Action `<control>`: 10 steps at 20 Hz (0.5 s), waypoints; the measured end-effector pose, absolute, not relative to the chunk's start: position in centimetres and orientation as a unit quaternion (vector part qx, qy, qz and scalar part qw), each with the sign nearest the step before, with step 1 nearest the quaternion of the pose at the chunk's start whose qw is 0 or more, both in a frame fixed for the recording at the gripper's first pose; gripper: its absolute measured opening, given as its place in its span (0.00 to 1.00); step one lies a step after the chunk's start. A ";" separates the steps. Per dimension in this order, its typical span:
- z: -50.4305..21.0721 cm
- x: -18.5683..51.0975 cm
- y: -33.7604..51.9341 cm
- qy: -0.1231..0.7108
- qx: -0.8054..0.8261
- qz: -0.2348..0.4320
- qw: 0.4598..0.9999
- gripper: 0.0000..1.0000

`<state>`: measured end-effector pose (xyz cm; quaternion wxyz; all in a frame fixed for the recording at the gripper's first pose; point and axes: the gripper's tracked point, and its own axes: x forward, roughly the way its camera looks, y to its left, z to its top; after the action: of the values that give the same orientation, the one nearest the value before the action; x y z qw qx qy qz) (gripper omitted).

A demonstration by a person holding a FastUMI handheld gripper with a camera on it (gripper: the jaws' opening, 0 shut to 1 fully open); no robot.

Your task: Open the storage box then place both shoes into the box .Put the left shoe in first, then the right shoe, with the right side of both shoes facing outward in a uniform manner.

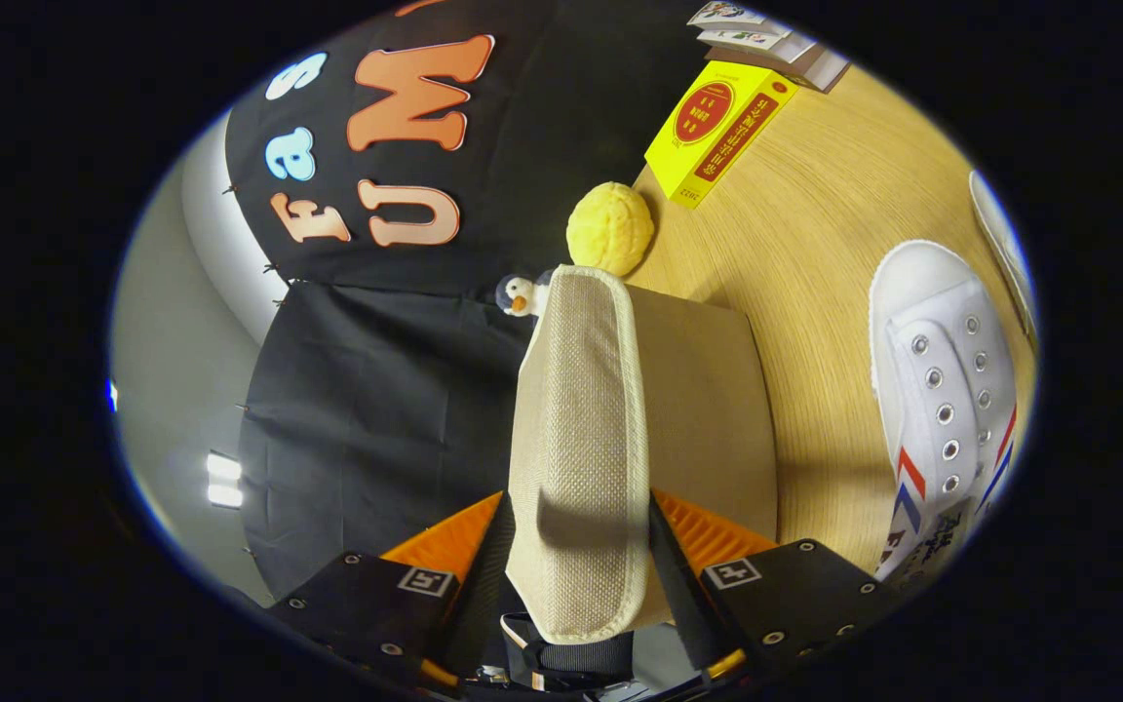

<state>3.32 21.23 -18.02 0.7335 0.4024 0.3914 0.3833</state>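
Note:
My gripper (576,546) is shut on the beige woven lid (576,429) of the storage box, and both fingers press on its edge. The lid is lifted and stands edge-on, running away from the fingers. The box's tan body (708,409) lies behind and beside the lid on the wooden table (815,214). A white canvas shoe (942,390) with metal eyelets and red and blue stripes lies on the table to the right of the box, toe pointing away. The inside of the box is hidden by the lid.
A yellow knobbly ball (610,229) and a small penguin toy (520,292) sit just beyond the lid's far end. A yellow carton (717,132) lies farther back, with flat packets (766,39) behind it. A pale object's rim (1005,244) shows past the shoe.

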 end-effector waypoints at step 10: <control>-9.7 1.5 21.5 0.326 0.418 0.411 0.742 0.01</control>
<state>1.53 21.53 -9.70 0.7417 0.4176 0.3264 0.4109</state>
